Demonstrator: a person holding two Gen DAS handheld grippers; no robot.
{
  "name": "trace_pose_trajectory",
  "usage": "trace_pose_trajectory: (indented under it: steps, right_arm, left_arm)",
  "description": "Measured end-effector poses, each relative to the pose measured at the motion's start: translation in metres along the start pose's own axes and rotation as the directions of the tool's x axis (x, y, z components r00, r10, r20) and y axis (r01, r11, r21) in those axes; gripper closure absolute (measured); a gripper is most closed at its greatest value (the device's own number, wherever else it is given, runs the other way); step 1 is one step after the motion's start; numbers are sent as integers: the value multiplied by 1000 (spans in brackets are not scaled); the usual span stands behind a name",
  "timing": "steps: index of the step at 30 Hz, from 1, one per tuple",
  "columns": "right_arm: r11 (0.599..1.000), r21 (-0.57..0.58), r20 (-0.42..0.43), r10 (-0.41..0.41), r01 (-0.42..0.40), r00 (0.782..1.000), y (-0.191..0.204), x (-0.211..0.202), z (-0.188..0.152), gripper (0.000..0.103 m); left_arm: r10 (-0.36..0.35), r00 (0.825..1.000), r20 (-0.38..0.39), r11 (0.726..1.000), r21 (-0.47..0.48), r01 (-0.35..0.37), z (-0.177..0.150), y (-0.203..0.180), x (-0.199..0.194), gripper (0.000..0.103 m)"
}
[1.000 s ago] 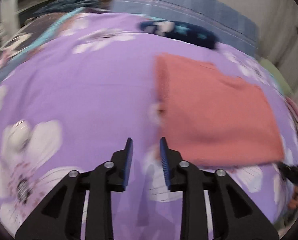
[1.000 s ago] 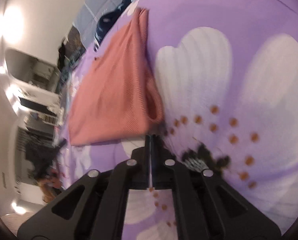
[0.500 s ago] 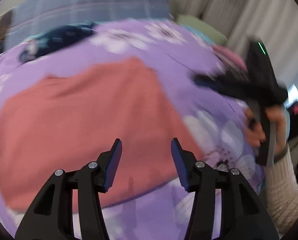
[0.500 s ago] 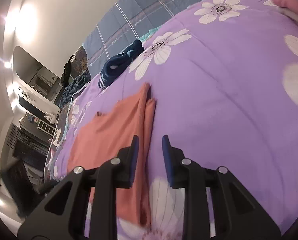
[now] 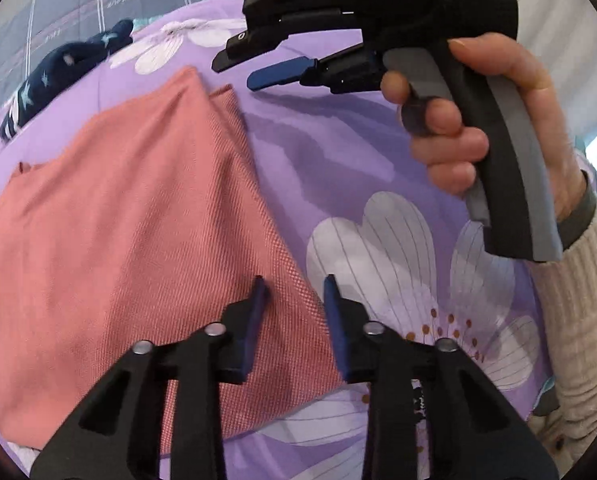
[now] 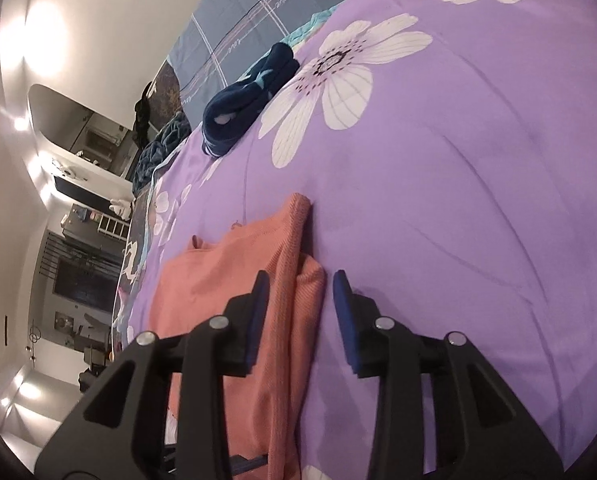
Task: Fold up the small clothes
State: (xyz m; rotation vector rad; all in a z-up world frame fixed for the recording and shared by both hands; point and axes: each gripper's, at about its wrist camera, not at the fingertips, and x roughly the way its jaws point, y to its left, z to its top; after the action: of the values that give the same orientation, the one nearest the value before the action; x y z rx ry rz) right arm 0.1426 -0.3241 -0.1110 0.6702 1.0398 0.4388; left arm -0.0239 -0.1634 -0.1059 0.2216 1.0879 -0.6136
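Note:
A salmon-pink garment (image 5: 130,216) lies folded flat on the purple flowered bedspread (image 5: 338,152); it also shows in the right wrist view (image 6: 234,280). My left gripper (image 5: 292,288) is open and empty, low over the garment's near right corner. My right gripper (image 6: 300,284) is open and empty, its jaws standing either side of the garment's far right edge. The right gripper also shows in the left wrist view (image 5: 266,68), held in a hand above the garment's far corner.
A dark navy patterned garment (image 5: 58,76) lies bunched at the far side of the bed, also seen in the right wrist view (image 6: 246,100). A grey-blue plaid blanket (image 6: 258,20) lies behind it. Room furniture stands beyond the bed's left edge.
The left gripper swung from left of the garment to its near right corner and opened wider. The right gripper opened from shut and moved to the garment's far right edge.

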Motion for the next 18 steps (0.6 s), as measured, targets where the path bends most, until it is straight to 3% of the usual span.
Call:
trace_pose_trajectory:
  steps: [2,4,10,11,13,14,15,18]
  right_arm:
    - [1000,2,-5,4,-4,1000,0,3,1,69]
    - [1000,2,-5,17,-16,1000,2,5,1,68]
    - [1000,-17,-22,-6,5,1000,14,28,19,60]
    - [1000,-20,-30,-20,20,999,15,34,21,62]
    - [997,-42,-30,-62,61,998,20,44,24,95]
    - [995,-59,-22,-81,80,996,22,46,25,100]
    - [993,-73,-1,-91,90,996,25,44,25,100]
    - [993,-113,93,-18,29,996,36,19,19,101]
  left_arm:
    - [-5,1000,-3,1000,-15,5,-3,1,-3,88]
    - [5,1000,2,1000,-9,-5,-7,0,-7,92]
    - [0,1000,9,1000,3,0,-11,-4,-12,92]
    - [-7,1000,8,1000,0,7,-11,-3,-12,92]
    - [-32,999,9,1000,1,31,-10,-1,-14,95]
    - [-46,999,14,999,7,46,-10,-1,-15,97]
    - [-56,998,27,998,21,55,3,10,-8,97]
    - [-122,991,61,992,46,120,5,11,-19,98]
